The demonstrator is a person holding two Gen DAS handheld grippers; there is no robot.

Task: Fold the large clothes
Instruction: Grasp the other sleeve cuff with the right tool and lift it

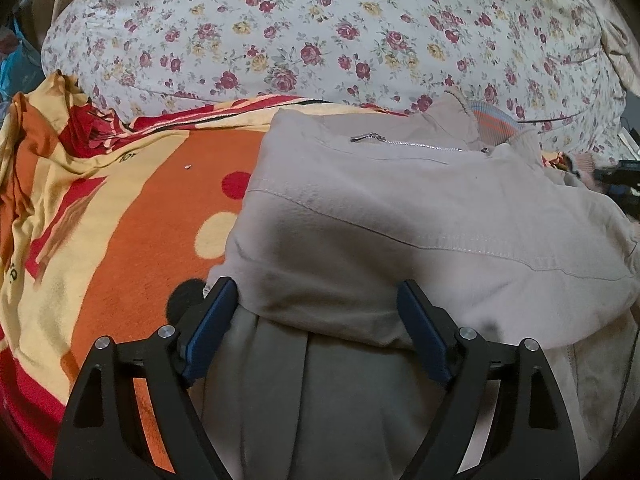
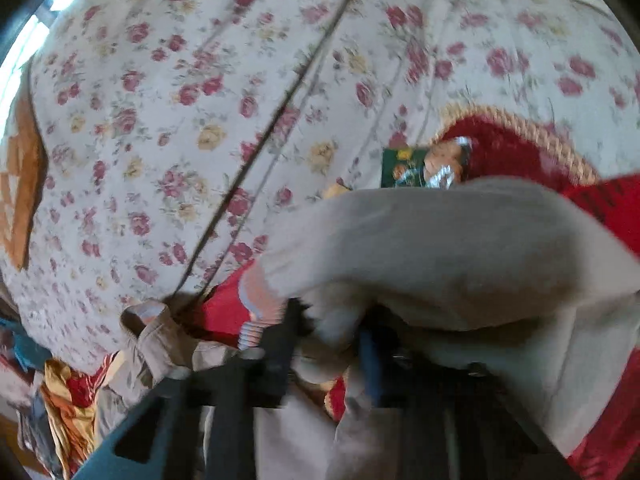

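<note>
On bed blanket (image 1: pixel 132 208) lies beige jacket (image 1: pixel 400 208), approx. half folded. Left gripper (image 1: pixel 316 320) released, jaws wide w/ cloth between; right gripper (image 2: pixel 328 344) clenched on jacket part. More folds left.

left gripper (image 1: pixel 316 308): jaws wide apart, tilted downward | right gripper (image 2: pixel 332 344): jaws nearly closed, pinching beige cloth, blurred
</note>
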